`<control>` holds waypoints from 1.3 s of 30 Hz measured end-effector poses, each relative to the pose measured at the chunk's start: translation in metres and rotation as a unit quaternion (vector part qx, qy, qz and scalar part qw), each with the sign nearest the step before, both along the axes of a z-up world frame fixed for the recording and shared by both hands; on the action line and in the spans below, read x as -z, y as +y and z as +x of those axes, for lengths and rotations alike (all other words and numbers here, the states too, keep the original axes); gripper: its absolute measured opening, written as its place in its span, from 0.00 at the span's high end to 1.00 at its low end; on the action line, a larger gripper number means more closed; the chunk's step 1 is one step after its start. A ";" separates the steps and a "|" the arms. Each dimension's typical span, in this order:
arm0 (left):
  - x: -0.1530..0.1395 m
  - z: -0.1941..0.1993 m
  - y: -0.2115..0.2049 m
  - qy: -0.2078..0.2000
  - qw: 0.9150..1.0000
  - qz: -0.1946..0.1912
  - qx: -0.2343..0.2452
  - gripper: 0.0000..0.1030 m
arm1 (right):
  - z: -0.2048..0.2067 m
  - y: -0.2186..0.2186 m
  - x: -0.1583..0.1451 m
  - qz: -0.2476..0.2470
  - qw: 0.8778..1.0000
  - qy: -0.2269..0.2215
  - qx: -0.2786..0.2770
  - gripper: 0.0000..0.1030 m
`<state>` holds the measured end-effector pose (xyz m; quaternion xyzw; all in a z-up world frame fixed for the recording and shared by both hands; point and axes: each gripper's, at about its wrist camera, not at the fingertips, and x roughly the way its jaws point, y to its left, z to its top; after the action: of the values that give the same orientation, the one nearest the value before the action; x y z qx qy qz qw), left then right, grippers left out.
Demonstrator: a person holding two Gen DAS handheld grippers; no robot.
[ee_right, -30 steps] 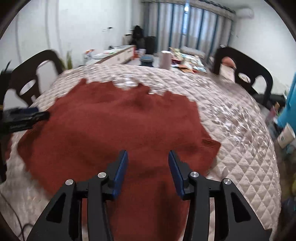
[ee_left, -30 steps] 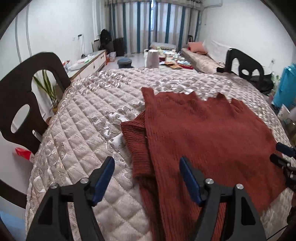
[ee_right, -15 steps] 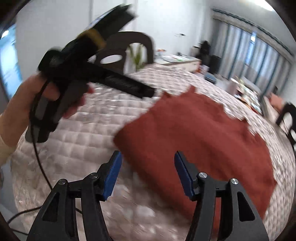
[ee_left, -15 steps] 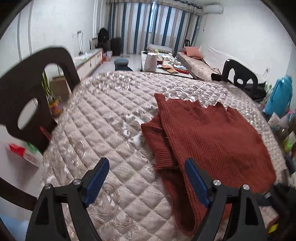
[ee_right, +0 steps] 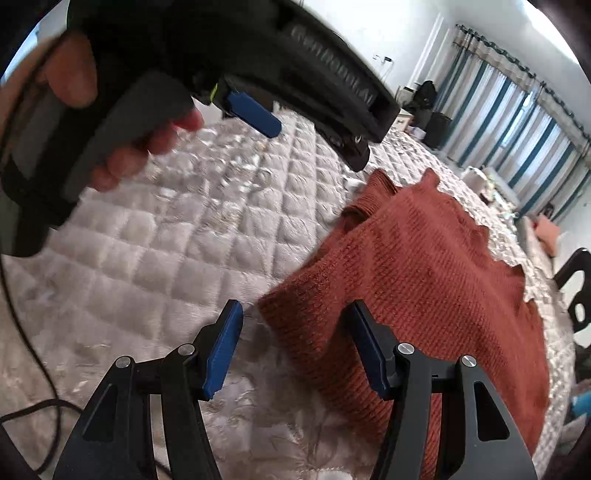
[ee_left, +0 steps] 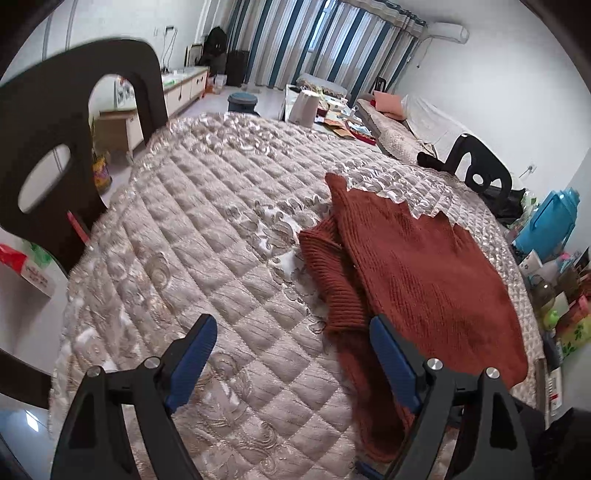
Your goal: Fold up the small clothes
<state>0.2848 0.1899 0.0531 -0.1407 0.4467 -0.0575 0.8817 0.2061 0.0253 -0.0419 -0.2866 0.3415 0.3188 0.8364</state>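
A rust-red knitted sweater (ee_left: pixel 424 280) lies flat on a quilted beige table cover (ee_left: pixel 207 240), toward three o'clock of the left wrist view, one ribbed sleeve (ee_left: pixel 332 280) folded out at its nine o'clock edge and its zigzag hem toward twelve.

The left gripper (ee_left: pixel 291 354) hangs above the cover with its jaws spread wide and nothing between them; its right blue pad (ee_left: pixel 393 363) sits just over the sweater's near edge, whether touching cannot be told. In the right wrist view the same tool appears at eleven o'clock, a hand (ee_right: pixel 110 140) wrapped round its grey handle (the raised lettering along its black body is too blurred to read).

The right gripper (ee_right: pixel 295 343) also stands parted and grips nothing; the sweater's near corner (ee_right: pixel 288 310) lies below the gap between its blue pads (ee_right: pixel 223 350).

A dark chair (ee_left: pixel 62 122) stands at ten o'clock beyond the table edge, with a red and white packet (ee_left: pixel 26 266) at nine bearing small print that cannot be read. A blue jug (ee_left: pixel 546 221) and assorted bottles crowd three o'clock. Striped curtains (ee_left: pixel 314 40) hang at twelve, an air conditioner (ee_left: pixel 447 31) at one.
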 end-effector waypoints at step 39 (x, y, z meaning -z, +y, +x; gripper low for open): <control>0.036 0.125 -0.038 0.109 0.969 -0.212 0.062 0.09 | -0.002 -0.051 -0.032 0.114 0.992 -0.015 0.059 0.88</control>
<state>0.4102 0.1519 0.0171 -0.3017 0.5258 -0.1891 0.7725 0.2040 -0.0255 -0.0101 -0.1734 0.3062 0.3018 0.8860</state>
